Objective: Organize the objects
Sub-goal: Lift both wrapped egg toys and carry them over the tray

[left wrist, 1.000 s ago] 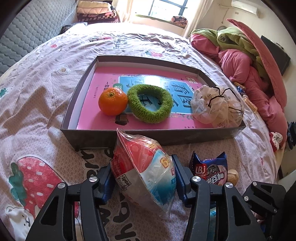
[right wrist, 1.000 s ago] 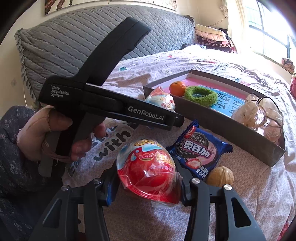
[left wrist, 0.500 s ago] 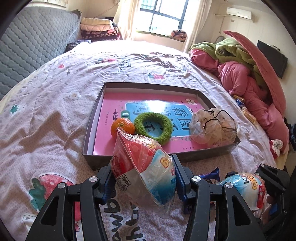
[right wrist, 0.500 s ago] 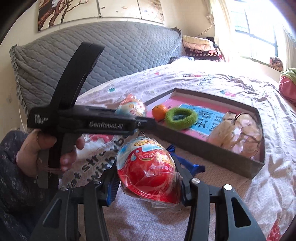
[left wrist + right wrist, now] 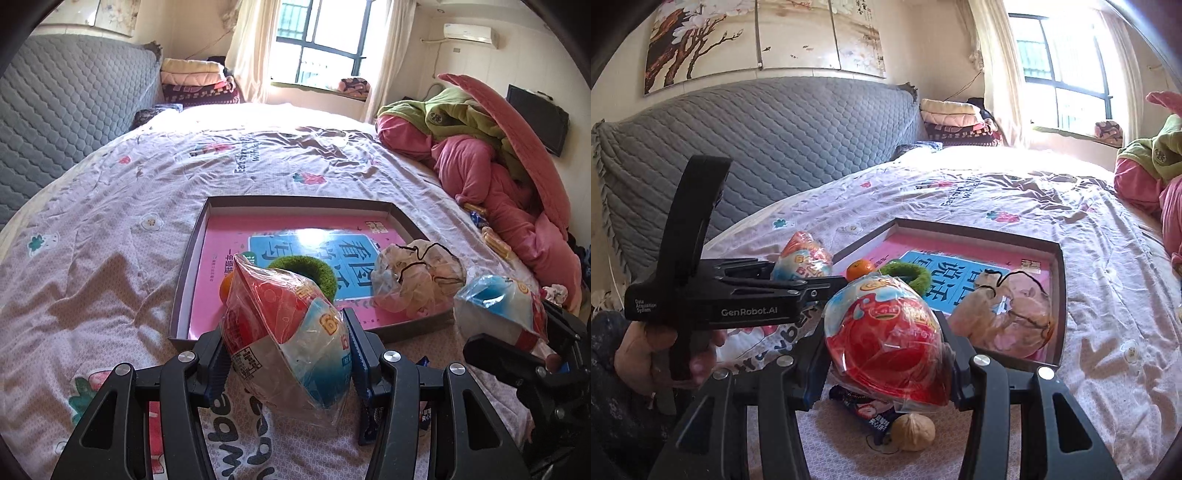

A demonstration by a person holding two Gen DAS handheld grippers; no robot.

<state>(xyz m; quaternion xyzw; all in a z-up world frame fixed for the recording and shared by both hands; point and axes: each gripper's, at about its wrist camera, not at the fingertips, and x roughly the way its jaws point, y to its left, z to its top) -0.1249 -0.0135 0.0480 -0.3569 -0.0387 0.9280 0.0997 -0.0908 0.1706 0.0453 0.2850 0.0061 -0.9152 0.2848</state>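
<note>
two wrapped toy eggs held above bedspread.

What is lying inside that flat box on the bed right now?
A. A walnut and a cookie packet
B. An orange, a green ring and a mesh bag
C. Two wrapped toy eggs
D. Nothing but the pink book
B: the box holds the orange, green ring and mesh bag on a pink book.

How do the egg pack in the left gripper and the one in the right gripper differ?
The left gripper clamps its egg pack with much pale blue and white showing beside the red; the right gripper clamps its egg pack with a mostly glossy red face forward. In the left wrist view, the left pack shows a printed label panel; the right shows none. Both are egg-shaped, sealed in clear wrap, and held off the bed near the tray.
</note>
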